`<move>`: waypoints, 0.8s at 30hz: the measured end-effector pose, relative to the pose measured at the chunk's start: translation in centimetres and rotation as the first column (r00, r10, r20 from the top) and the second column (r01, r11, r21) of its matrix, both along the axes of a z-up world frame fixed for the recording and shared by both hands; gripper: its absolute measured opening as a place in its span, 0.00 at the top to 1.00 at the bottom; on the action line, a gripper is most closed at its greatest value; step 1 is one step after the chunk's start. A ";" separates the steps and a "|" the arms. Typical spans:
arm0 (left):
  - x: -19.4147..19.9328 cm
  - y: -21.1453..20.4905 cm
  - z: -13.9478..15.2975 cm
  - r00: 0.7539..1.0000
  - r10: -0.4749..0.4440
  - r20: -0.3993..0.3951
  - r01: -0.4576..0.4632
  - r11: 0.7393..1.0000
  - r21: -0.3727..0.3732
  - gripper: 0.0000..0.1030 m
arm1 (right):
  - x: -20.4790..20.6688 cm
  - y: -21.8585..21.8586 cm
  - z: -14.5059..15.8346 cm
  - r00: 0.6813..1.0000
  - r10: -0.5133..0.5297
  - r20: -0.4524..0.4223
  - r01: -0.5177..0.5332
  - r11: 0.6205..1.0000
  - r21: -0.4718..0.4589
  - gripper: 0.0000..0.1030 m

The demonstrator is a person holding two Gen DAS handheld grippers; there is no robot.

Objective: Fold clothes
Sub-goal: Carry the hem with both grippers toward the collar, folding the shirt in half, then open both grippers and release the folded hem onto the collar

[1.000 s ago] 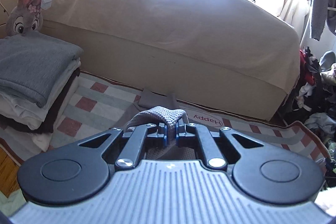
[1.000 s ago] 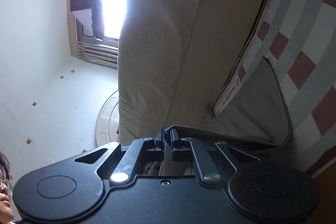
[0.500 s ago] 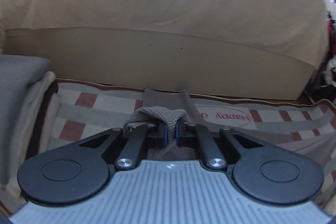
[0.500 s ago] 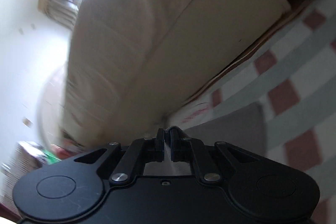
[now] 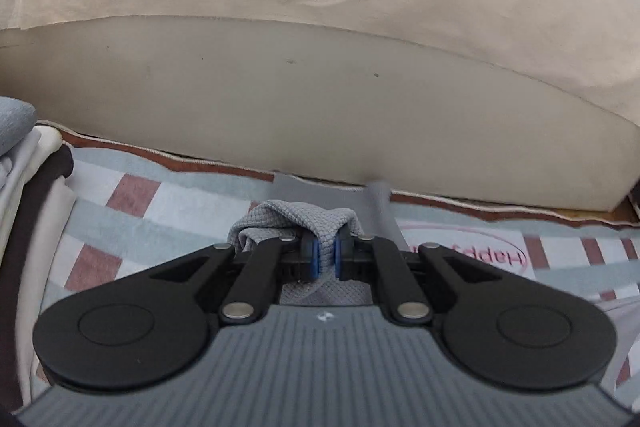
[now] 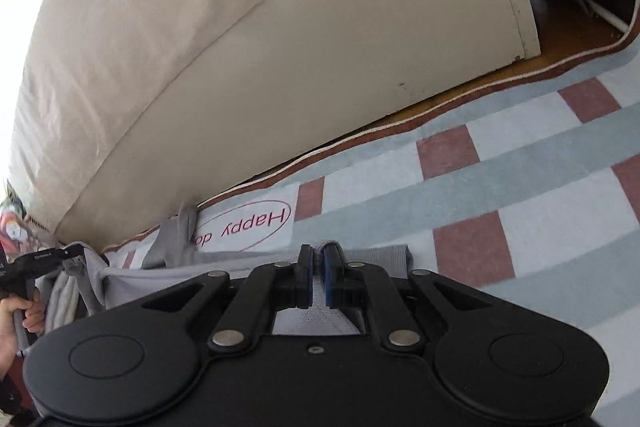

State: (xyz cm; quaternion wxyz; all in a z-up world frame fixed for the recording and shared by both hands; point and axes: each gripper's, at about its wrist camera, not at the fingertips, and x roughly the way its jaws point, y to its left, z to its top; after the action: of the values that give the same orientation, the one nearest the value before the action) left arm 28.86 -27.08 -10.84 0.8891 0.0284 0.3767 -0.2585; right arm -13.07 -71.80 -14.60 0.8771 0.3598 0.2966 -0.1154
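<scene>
On the checked rug [image 5: 132, 227] before the beige sofa [image 5: 320, 107], both grippers pinch a grey garment [image 5: 304, 219].
Left wrist view: the left gripper [image 5: 325, 255] has its jaws pressed on a bunched waffle-knit fold, low over the rug; a stack of folded clothes [image 5: 24, 163] sits at the left edge. Right wrist view: the right gripper [image 6: 316, 267] jaws clamp the garment's edge, the cloth stretching left toward the other gripper, held in a hand [image 6: 12, 327], beside the "Happy" label [image 6: 256, 223].

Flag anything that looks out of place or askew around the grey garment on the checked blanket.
The grey garment is bunched where the left gripper pinches it, and a loose strip trails crookedly toward the sofa. That fits a fold in progress. Nothing looks spilled or damaged on the checked blanket.
</scene>
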 end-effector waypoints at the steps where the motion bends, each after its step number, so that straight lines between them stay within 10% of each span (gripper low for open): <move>1: 0.6 -0.6 -0.6 1.000 -0.007 -0.007 0.007 1.000 0.021 0.94 | 0.7 -0.3 -0.4 1.000 -0.002 -0.019 0.002 1.000 -0.011 0.92; 12: 4.0 -5.8 -3.3 0.999 -0.018 0.045 0.016 0.999 0.048 0.92 | 6.1 -2.2 -3.8 0.972 -0.073 -0.223 0.056 0.995 -0.082 0.92; 16: 4.7 -7.8 -5.9 0.999 0.019 -0.038 -0.013 0.988 0.154 0.68 | 7.8 -2.3 -4.9 0.960 -0.062 -0.274 0.031 0.993 -0.115 0.87; 18: 3.2 -6.6 -5.4 0.999 0.010 0.048 -0.014 0.995 0.096 0.65 | 7.4 -2.1 -4.2 0.953 -0.108 -0.281 0.052 0.978 -0.200 0.84; 20: 0.8 -4.7 -3.8 0.991 -0.019 0.134 0.015 1.000 0.026 0.44 | 6.7 -2.0 -3.3 0.951 -0.152 -0.270 0.076 0.959 -0.272 0.58; 24: -4.0 0.4 -2.6 0.997 -0.039 0.070 0.045 0.994 -0.095 0.38 | 1.8 -1.3 -2.3 0.969 -0.156 -0.190 0.123 0.977 -0.174 0.50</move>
State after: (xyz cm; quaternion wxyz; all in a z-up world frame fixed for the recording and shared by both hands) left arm 24.88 -26.63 -13.49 0.8960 0.0021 0.3327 -0.2940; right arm -11.24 -73.12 -16.93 0.8581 0.2942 0.3480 -0.2368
